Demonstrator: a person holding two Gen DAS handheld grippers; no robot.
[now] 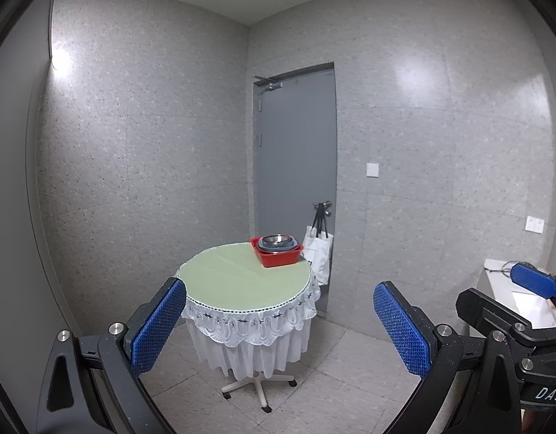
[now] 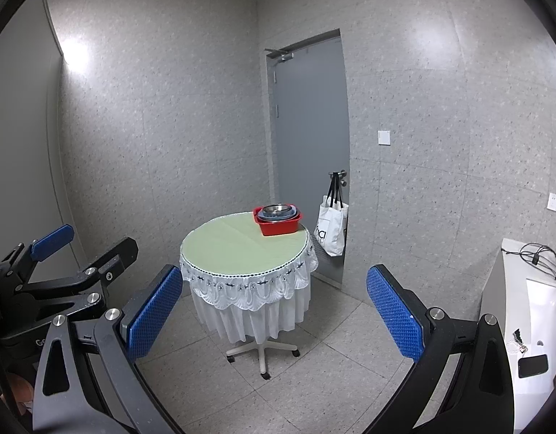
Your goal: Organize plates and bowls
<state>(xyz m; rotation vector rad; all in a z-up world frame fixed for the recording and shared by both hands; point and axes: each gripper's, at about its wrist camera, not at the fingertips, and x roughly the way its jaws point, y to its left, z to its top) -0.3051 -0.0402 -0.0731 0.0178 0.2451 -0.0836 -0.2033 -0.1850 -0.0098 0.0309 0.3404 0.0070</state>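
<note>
Left wrist view: we hold both the left gripper [image 1: 279,323] and right gripper [image 2: 274,314] with jaws wide apart and empty, well away from stacked bowls [image 1: 276,243] in a red tub [image 1: 279,257] on the round table [image 1: 238,276].

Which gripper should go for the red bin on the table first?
Right, marginally. Both the left gripper and right gripper are open and far from the round table. The red bin sits at its far right edge, on the right gripper's side.

Small bare room, speckled grey walls [image 2: 169,108]; grey door [image 2: 310,126], round clothed table [image 2: 241,249]
</note>
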